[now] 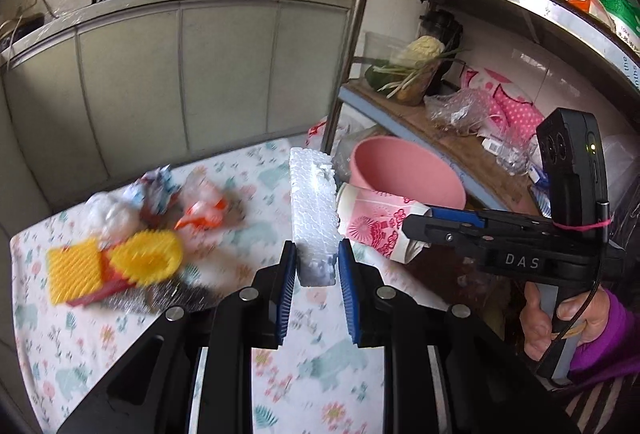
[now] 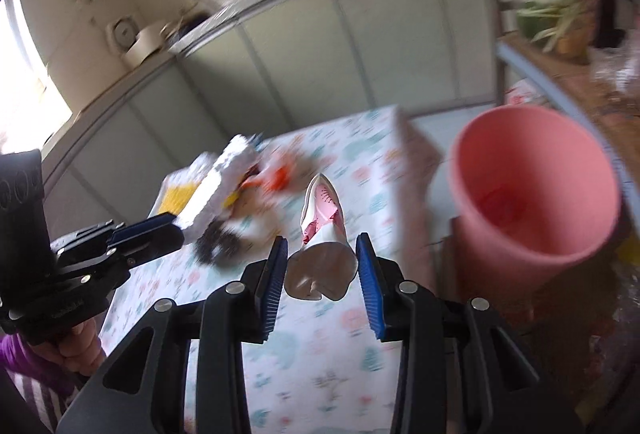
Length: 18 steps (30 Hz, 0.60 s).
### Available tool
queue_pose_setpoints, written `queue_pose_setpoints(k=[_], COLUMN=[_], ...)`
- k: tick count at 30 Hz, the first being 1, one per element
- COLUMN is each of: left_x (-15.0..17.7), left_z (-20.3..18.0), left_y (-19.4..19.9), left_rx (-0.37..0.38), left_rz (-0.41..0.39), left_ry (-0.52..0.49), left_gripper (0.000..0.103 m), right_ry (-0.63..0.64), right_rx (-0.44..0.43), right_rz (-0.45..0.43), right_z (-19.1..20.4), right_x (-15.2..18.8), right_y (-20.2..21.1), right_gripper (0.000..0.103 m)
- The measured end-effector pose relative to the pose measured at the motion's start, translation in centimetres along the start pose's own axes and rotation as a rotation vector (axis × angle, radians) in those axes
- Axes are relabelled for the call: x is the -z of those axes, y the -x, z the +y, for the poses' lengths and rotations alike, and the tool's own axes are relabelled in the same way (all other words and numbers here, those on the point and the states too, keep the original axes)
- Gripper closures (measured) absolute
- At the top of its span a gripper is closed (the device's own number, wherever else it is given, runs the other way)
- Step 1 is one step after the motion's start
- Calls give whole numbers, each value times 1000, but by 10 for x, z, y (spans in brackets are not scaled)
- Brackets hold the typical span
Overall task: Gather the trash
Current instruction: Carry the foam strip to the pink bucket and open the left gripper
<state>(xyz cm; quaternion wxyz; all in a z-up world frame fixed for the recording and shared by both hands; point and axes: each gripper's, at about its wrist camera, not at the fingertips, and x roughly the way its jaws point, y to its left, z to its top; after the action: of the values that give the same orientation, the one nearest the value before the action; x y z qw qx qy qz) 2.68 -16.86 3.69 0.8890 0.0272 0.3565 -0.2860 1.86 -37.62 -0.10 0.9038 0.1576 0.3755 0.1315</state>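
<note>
Jaws clamped on foam block [image 1: 314, 218] and paper cup [image 2: 322, 234] over floral tablecloth [image 1: 280, 366].

- Table [image 1: 304, 366], covered by a white cloth printed with flowers and pale green shapes; its far edge stands near grey cabinet doors.
- Trash pile [image 1: 160, 210] on the table's far left part, blurred: a yellow ridged piece [image 1: 74, 268], a yellow spiky piece [image 1: 148, 258], crumpled white wads and orange scraps.
- Shelf [image 1: 452, 142] to the right of the table, a wooden board bearing vegetables [image 1: 416, 62], clear plastic wrap and pink dotted bags.
</note>
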Motion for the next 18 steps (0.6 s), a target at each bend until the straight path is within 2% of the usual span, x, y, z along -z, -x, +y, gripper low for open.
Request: queue_pose_setpoints(k=[4,10,18], left_x=[-20,-42,-57], left_z=[-20,-48,-82], left_y=[-22,-59,-130], left_rx=[39,92,173], left_rz=[-24,-24,57], left_ry=[-47,-98,-106], left_gripper=[82,82,82], right_ry=[-60,-119,-191], right_rx=[90,202,291], right_rz=[-64,-107,-89], right_z=[-37,-78,-119], right_x=[-13,-19,-16], right_y=[18,22,6], right_gripper=[67,67,67])
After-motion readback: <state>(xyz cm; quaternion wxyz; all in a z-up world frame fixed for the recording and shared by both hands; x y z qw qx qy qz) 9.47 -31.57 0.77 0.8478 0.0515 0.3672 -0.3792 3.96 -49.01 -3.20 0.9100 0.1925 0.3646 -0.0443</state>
